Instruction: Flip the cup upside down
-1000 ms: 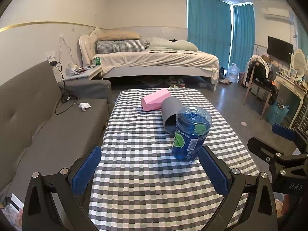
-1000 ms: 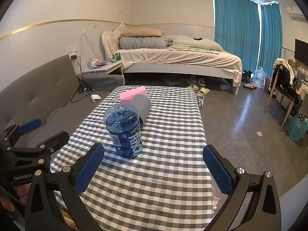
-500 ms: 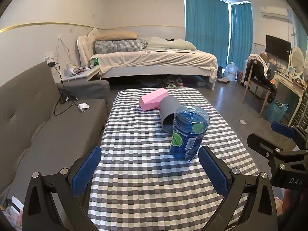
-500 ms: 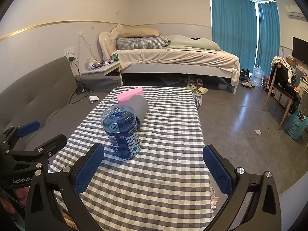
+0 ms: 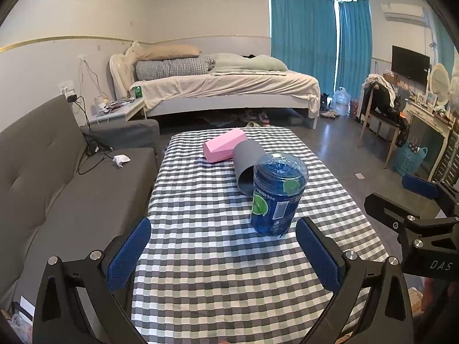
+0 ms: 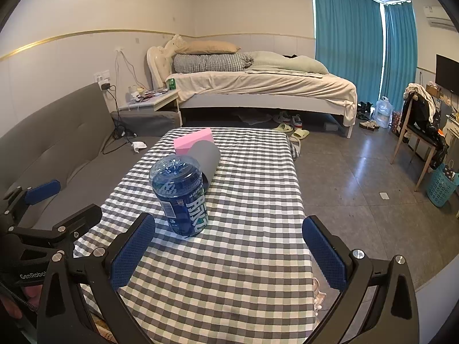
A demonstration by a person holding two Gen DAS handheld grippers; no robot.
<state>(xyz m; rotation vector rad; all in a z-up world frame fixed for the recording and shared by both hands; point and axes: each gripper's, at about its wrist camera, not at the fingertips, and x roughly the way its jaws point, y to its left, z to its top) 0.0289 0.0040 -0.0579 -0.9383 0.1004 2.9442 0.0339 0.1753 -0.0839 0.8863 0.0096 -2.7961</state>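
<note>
A grey cup (image 5: 246,160) lies on its side on the checkered table (image 5: 218,258), its mouth facing me, partly hidden behind a blue cut-off bottle (image 5: 276,195) that stands upright. In the right wrist view the cup (image 6: 205,157) shows behind the bottle (image 6: 182,196). My left gripper (image 5: 222,253) is open and empty over the table's near end, short of the bottle. My right gripper (image 6: 229,253) is open and empty, to the right of the bottle. Each gripper also shows at the edge of the other's view.
A pink block (image 5: 224,145) lies just behind the cup. A grey sofa (image 5: 43,177) runs along the table's left side. A bed (image 5: 223,89) stands at the back. Open floor and a chair (image 6: 416,132) lie to the right.
Both grippers have drifted slightly; the cup, the bottle and the block have not moved on the table. Both grippers stay open.
</note>
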